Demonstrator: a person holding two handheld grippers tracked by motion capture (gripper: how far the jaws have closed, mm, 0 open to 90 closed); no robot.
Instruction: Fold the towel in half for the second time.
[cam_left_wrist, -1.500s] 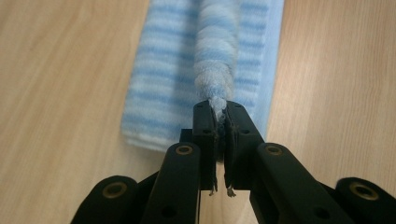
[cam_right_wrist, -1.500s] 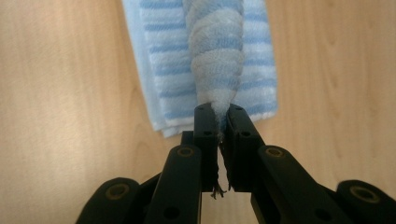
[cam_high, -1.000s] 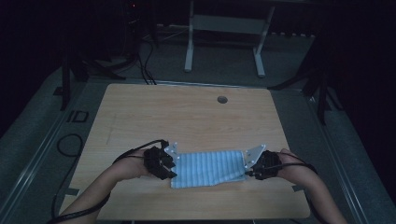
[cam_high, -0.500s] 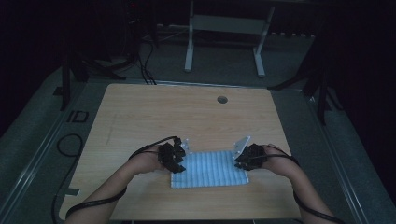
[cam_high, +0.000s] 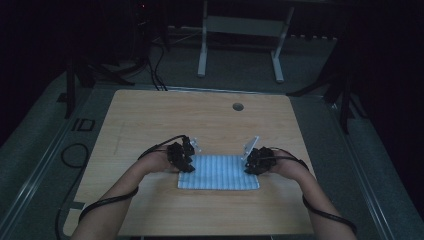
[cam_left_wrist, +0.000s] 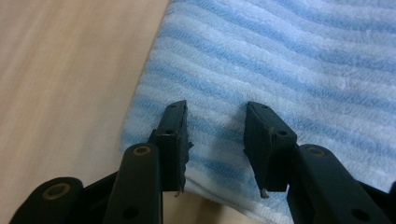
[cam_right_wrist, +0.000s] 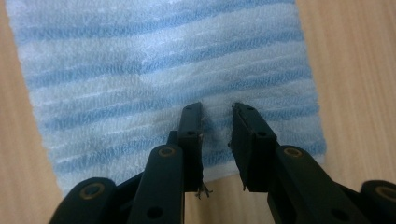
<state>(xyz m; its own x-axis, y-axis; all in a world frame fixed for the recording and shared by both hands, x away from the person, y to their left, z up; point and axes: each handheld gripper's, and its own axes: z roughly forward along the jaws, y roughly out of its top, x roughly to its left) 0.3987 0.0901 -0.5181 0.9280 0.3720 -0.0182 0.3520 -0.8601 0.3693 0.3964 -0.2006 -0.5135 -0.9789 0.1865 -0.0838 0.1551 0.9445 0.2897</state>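
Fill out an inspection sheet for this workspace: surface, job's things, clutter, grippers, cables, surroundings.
Surface: wooden table, with a round hole near the far edge.
Job's things: blue-and-white striped towel, folded, lying flat near the front edge.
Clutter: nothing seen.
Grippers: left gripper at the towel's left end and right gripper at its right end, both with jaws apart over the cloth and no fold pinched between them; the right jaws have just been shifting.
Cables: one cable trails along each forearm; more lie on the floor at left.
Surroundings: dark room, grey floor, white desk frame behind the table.
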